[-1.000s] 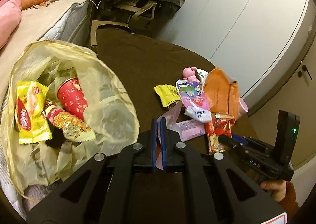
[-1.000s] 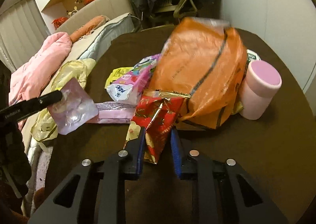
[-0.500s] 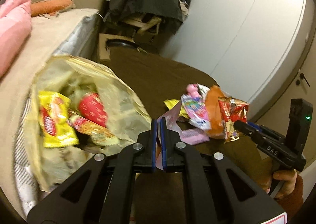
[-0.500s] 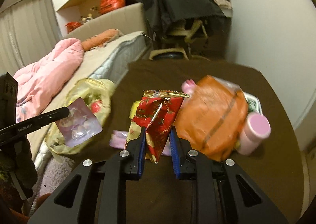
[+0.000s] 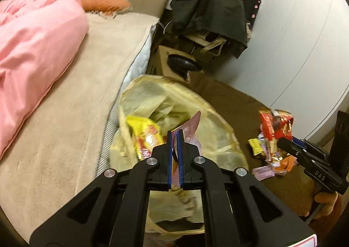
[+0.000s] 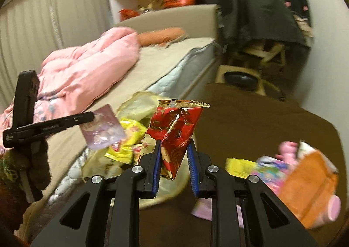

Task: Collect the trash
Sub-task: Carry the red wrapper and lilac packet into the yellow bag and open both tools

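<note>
Left wrist view: left claw (image 5: 174, 135) is gripping pink wrapper (image 5: 192, 129) over yellow bag (image 5: 220, 138), right claw (image 6: 173, 149) is clamping red packet (image 6: 174, 129).

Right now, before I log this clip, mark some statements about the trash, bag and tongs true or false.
1. The right tongs grip a red wrapper. True.
2. The left tongs are wide open. False: shut on a pale pink packet.
3. The yellow bag holds a yellow wrapper. True.
4. The orange bag is inside the yellow bag. False: it lies on the brown table.
5. A green blanket lies on the bed. False: it is pink.
</note>
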`<state>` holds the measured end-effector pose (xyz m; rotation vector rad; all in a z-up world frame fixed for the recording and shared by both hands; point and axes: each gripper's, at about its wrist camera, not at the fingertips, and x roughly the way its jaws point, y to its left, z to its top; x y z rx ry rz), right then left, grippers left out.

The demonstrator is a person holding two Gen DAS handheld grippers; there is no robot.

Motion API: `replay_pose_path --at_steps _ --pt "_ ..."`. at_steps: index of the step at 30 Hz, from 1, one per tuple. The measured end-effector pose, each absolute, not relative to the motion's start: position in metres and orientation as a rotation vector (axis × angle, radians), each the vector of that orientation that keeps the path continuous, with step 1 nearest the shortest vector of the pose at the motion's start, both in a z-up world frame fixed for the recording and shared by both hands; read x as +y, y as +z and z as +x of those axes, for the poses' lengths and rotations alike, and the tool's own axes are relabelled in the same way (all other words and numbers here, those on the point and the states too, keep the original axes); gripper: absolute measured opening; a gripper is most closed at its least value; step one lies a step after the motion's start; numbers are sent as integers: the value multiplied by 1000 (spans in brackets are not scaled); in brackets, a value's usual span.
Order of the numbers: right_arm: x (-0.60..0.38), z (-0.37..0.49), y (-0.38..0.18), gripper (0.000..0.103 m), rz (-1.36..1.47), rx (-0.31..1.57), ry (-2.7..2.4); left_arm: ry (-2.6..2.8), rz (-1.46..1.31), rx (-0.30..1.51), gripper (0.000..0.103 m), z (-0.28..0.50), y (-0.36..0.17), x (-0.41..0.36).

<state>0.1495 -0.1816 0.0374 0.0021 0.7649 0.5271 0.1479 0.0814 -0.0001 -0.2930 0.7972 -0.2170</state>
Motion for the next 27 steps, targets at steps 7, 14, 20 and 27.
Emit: replay_pose_path --at_steps 7,14,20,27 --pt "-130 191 -7 22 -83 880 625 -177 -233 904 4 177 -43 84" --pt "-120 220 -43 22 -100 944 610 -189 -169 959 4 203 -73 76" --pt "-110 234 -62 22 -127 980 593 -224 -154 980 4 210 -84 70" --pt "-112 236 -65 22 -127 988 587 -230 -148 988 4 213 -90 68"
